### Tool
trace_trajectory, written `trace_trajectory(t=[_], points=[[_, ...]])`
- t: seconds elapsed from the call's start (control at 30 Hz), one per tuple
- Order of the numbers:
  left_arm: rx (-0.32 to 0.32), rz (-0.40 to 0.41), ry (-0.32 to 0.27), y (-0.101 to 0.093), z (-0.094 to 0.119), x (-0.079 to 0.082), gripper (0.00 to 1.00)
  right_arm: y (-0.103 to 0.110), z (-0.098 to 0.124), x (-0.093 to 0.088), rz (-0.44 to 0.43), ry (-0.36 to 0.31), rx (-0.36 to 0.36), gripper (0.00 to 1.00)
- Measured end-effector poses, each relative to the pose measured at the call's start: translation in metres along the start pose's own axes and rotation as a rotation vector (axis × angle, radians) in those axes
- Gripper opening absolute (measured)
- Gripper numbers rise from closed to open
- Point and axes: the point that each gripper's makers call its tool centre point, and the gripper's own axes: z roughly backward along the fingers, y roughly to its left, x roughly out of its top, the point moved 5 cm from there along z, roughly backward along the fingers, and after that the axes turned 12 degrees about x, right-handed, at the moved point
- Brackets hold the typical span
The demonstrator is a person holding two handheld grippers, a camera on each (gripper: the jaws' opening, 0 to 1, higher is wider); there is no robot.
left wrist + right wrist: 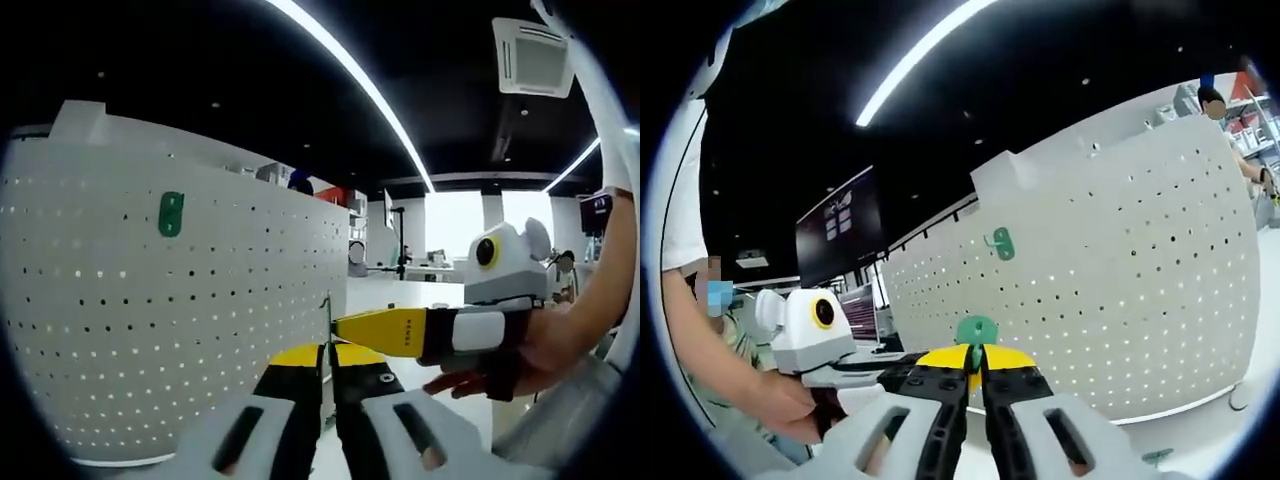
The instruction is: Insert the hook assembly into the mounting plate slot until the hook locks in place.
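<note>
Right gripper view: pinching green plastic hook (976, 330) in right gripper (976, 362), aiming twd white perforated pegboard panel (1120, 290) w/ mounted green hook (1002, 243); left gripper (327, 352) clenching thin metal piece, likely steadying.

On my left gripper (325, 362) the jaws are closed. A green hook (171, 213) sits on the white pegboard (150, 320) ahead, and the right gripper (345, 326) reaches in from the right.
</note>
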Motion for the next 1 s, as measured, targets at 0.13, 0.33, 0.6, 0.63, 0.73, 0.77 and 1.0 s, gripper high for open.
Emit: trace_trajectory(t=[0.13,0.33,0.6,0.63,0.73,0.77,1.0], points=[[0.001,0.002,0.003,0.000,0.001,0.000,0.02,0.001,0.000,0.000,-0.008,0.001,-0.007,0.01],[-0.001,0.019,0.014,0.000,0.001,-0.001,0.03,0.002,0.000,-0.001,-0.006,0.015,-0.005,0.00],[0.000,0.056,0.053,0.001,0.000,-0.007,0.21,0.001,0.000,0.000,-0.017,0.023,-0.003,0.00],[-0.003,0.061,0.058,0.001,0.000,-0.009,0.25,0.001,0.000,0.000,-0.015,0.023,-0.005,0.00],[-0.004,0.068,0.081,0.000,-0.001,-0.013,0.36,0.000,0.001,0.000,-0.018,0.024,-0.004,0.00],[-0.003,0.068,0.082,0.000,-0.001,-0.014,0.42,0.000,0.001,0.000,-0.019,0.024,-0.004,0.00],[0.004,0.069,0.115,-0.002,-0.001,-0.022,0.71,0.000,0.001,-0.001,-0.043,0.020,0.000,0.00]])
